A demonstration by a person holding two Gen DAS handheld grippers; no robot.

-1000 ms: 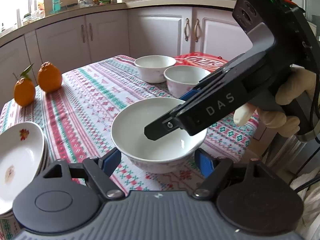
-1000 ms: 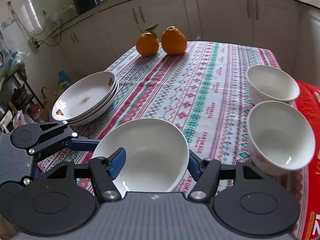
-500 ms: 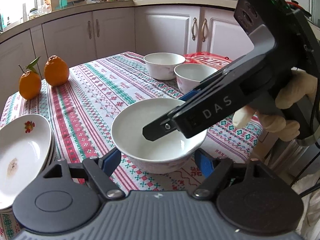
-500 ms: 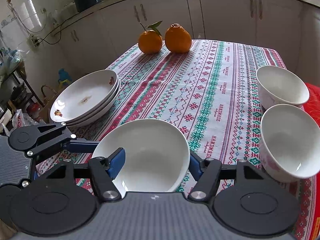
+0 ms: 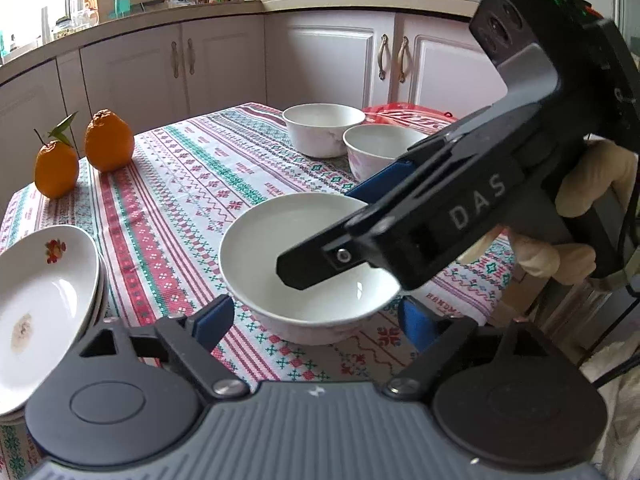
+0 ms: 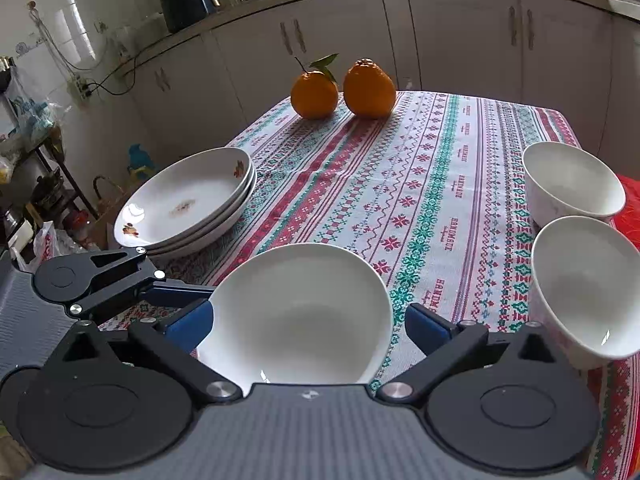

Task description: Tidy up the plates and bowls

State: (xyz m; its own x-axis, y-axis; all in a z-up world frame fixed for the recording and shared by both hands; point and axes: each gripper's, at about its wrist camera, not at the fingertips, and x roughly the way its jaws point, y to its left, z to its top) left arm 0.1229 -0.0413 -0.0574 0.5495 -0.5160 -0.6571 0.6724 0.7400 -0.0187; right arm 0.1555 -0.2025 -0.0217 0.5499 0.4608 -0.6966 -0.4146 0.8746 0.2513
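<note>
A white bowl sits on the patterned tablecloth between both grippers. My left gripper is open with its blue pads on either side of the bowl's near wall, not touching. My right gripper is open around the same bowl; in the left wrist view its finger reaches over the rim. Two more white bowls stand together at the table's far right, also in the right wrist view. A stack of floral plates sits at the left edge.
Two oranges stand at the table's far corner. A red cloth lies under the far bowls. White kitchen cabinets ring the table. The tablecloth stretches between plates and bowls.
Both grippers and the bowl between them have lifted and shifted slightly; the plates, oranges and far bowls sit lower and nearer in view. Both jaws stay open.
</note>
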